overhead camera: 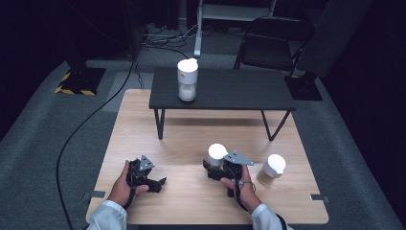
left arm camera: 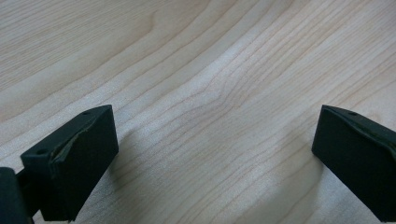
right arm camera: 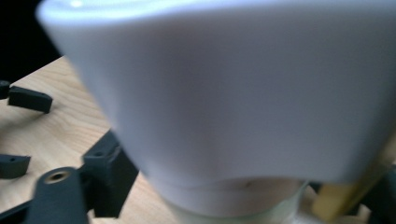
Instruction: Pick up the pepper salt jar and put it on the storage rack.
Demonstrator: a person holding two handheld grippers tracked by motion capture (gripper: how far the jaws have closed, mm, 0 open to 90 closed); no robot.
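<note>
1. My right gripper (overhead camera: 216, 168) is closed on the white-lidded jar (overhead camera: 217, 154) in the near-right part of the wooden table (overhead camera: 191, 139), a little in from the near edge. In the right gripper view the jar's white lid (right arm camera: 243, 93) bulges out above the narrower body, and one black jaw stands hard against the body on the left. The opposite jaw is mostly hidden, so I judge the clamp from the near side.

2. The jaws sit low, under the lid's overhang, with the jar directly in front of my hand and leaning slightly toward the table's far edge.

3. My left gripper (overhead camera: 154, 183) rests near the table's near-left corner with its jaws spread wide and nothing between them but bare wood.

4. What could go wrong: the jar looks top-heavy, so if I lift with a loose squeeze it may pivot between the pads and tip.

5. If the pads ride up onto the lid, I may pull the lid off rather than lift the jar.

6. A second jar (overhead camera: 271, 169) stands just beside my right hand toward the right edge. A careless sideways swing could knock it over.

7. The low black bench (overhead camera: 225, 93) crosses the far part of the table with a third jar (overhead camera: 187, 79) on its left part. Carrying mine too low toward it could clip the bench edge.
</note>
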